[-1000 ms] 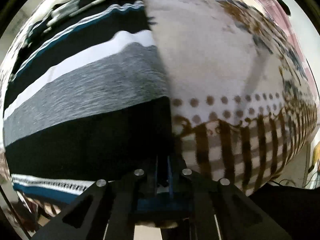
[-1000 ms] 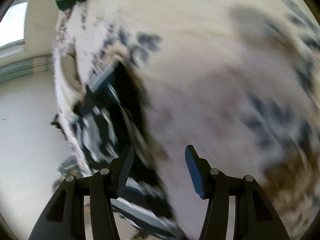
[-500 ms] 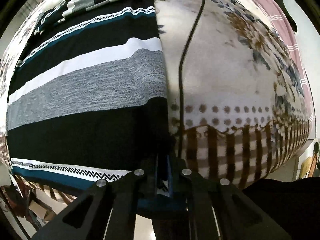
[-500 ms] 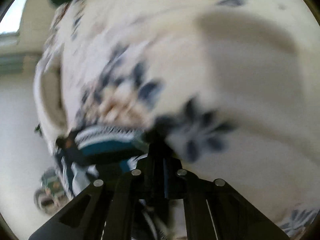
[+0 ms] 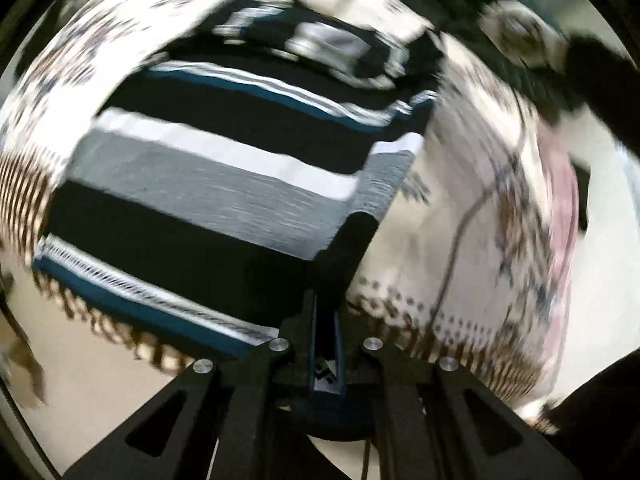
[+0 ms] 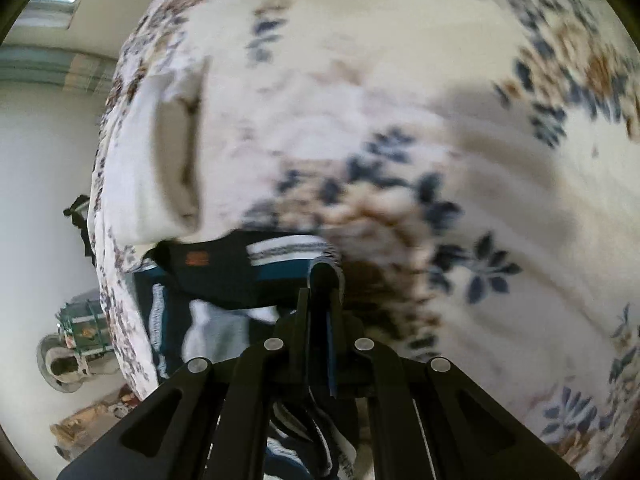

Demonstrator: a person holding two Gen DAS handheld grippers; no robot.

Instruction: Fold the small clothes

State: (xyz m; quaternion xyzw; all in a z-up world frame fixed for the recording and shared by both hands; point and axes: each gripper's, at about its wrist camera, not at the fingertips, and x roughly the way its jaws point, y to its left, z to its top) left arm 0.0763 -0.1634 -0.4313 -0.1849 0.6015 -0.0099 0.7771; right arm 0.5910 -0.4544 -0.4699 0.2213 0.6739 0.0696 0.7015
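Observation:
A striped knit garment (image 5: 208,184) in black, grey, white and teal lies spread on a floral bedspread (image 5: 472,216). My left gripper (image 5: 326,320) is shut on its lower right corner, and that edge is lifted and curling over the body. In the right wrist view my right gripper (image 6: 326,292) is shut on another edge of the same garment (image 6: 248,272), near a small orange label, and cloth hangs down under the fingers. The other gripper and a dark sleeve (image 5: 520,40) show blurred at the top right of the left wrist view.
The bedspread (image 6: 440,120) covers the bed, with a brown fringed border (image 5: 460,340) near me. A thin dark cord (image 5: 456,248) runs across it. A white pillow (image 6: 168,160) lies at the bed's left edge. Clutter sits on the floor (image 6: 76,340) beside the bed.
My right gripper went from open to shut on the garment's edge. Both grippers have risen and swung, lifting the garment's right edge off the bedspread and over the body.

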